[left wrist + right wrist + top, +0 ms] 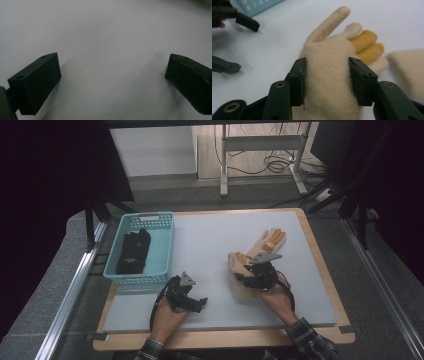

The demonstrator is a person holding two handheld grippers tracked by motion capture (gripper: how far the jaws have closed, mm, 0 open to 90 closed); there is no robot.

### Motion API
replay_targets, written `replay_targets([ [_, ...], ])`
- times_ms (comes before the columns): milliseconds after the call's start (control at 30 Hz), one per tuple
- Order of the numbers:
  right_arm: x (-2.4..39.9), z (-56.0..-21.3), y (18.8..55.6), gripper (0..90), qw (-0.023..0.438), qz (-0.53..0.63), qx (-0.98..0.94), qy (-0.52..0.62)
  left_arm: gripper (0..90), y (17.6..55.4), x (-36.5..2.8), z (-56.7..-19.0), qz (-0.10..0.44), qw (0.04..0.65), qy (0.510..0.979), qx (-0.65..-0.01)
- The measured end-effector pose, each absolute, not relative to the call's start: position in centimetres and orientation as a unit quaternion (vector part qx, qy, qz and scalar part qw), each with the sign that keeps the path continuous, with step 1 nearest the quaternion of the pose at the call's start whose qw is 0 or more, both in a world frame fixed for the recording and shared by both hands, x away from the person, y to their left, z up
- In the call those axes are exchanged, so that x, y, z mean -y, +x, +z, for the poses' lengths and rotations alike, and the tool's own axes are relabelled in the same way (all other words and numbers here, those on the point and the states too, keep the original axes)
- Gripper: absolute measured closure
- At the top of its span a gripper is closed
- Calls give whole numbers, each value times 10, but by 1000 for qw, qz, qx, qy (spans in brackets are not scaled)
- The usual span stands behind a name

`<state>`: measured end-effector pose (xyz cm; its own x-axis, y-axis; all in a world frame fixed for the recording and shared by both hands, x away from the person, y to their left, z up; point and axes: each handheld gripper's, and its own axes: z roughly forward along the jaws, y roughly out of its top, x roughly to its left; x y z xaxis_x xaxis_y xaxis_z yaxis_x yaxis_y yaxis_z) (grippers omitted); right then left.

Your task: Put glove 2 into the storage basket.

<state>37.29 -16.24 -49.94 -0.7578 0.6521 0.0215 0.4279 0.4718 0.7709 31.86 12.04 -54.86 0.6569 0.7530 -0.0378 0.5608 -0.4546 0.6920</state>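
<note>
Cream glove cuff under right tongs

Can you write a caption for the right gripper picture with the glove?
Right gripper straddles a cream glove with mustard fingertips on the white table.

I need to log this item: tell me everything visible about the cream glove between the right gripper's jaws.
The cream glove looks like soft knit wool, with cream fingers and two mustard-yellow ones. It lies flat on the pale mat, fingers pointing away from the person. The right gripper straddles its palm, pads against both edges. A second glove lies just beyond.
</note>
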Motion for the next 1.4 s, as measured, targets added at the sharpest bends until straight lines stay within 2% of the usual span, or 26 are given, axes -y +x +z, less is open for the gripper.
replay_targets([
  [167,162,-505,374,334,122,399,-851,318,4,319,-120,-549,139,347,841,-390],
  [267,175,-495,376,329,130,412,-840,328,4,319,-120,-549,138,347,842,-390],
  [300,181,-493,376,339,133,412,-840,329,4,319,-120,-549,138,347,842,-390],
  [400,197,-491,375,491,135,401,-843,332,4,318,-120,-549,137,347,841,-391],
  [467,206,-496,372,594,117,394,-848,334,4,318,-120,-549,137,347,841,-391],
  [533,210,-502,367,647,111,386,-853,332,4,318,-120,-549,138,347,841,-391],
  [633,211,-512,361,687,109,374,-862,324,4,318,-120,-549,138,347,841,-391],
  [800,201,-522,350,688,98,373,-870,306,4,318,-120,-549,138,347,841,-391],
  [900,196,-522,346,648,110,368,-875,294,4,318,-120,-549,138,347,841,-391],
  [1033,208,-514,358,598,125,377,-862,314,4,318,-120,-549,138,347,841,-391],
  [1400,243,-495,422,399,205,369,-817,393,4,318,-120,-549,137,347,841,-391],
])
